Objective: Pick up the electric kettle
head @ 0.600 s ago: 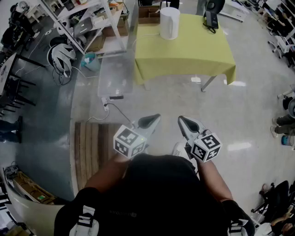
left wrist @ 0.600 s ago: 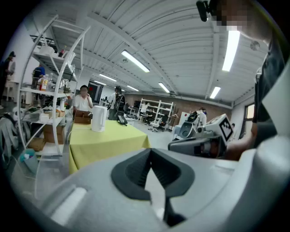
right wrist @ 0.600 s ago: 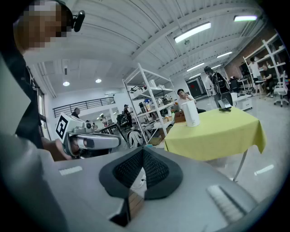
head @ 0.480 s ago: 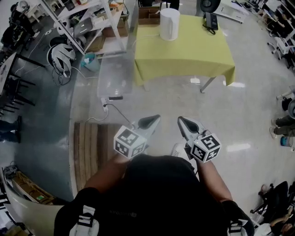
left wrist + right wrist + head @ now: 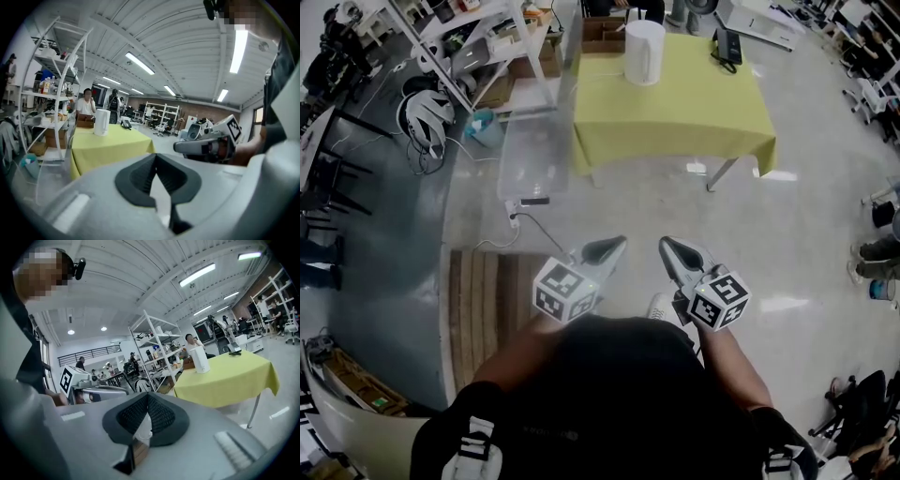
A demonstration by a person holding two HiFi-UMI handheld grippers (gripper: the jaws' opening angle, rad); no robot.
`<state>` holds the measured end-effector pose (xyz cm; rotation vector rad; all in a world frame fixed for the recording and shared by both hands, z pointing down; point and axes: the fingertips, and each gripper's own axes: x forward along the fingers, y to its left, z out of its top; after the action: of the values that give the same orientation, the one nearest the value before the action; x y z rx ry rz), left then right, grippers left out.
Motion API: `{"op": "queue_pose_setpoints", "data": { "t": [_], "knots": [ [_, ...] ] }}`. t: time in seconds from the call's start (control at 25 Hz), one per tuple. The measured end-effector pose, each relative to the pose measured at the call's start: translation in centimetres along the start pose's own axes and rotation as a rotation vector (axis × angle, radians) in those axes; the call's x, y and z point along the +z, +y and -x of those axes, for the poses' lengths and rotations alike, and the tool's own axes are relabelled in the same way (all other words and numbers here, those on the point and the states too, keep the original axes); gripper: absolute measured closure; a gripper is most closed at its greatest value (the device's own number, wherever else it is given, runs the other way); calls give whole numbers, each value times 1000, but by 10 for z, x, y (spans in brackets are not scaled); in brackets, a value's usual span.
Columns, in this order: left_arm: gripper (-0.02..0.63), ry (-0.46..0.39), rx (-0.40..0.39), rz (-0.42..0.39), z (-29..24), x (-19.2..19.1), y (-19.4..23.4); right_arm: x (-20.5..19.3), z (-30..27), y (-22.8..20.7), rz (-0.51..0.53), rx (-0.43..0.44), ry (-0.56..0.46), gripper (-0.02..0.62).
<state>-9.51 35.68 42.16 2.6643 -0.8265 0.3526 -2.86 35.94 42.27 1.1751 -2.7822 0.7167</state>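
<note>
The head camera looks steeply down over the person's body, with the left tongs [image 5: 605, 248] and right tongs [image 5: 675, 251] close below. Each tongs camera sits just behind its own tips, facing almost level. All three views share the distant yellow tabletop [image 5: 694, 103] and kettle [image 5: 644, 52].

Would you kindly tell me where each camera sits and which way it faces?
Head view: on the person's head, facing steeply down; shows their torso, left gripper and right gripper.
Left gripper view: on the left gripper, facing the yellow table along its shut jaws; right gripper alongside.
Right gripper view: on the right gripper, likewise facing the table; left gripper alongside.
Shared: all show the electric kettle on that table.
</note>
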Motion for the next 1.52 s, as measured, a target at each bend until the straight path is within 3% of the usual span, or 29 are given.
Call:
{"op": "queue_pose_setpoints", "data": {
  "t": [0.28,0.56,1.52],
  "knots": [
    [603,-16,-3,106,-2,-8,-4,-1,5,6,17,20,10,591],
    [603,-17,25,60,-8,-8,-13,0,16,-3,14,-3,-3,591],
    [603,-32,129,51,-84,4,-77,14,94,-72,75,31,-16,591]
  ]
}}
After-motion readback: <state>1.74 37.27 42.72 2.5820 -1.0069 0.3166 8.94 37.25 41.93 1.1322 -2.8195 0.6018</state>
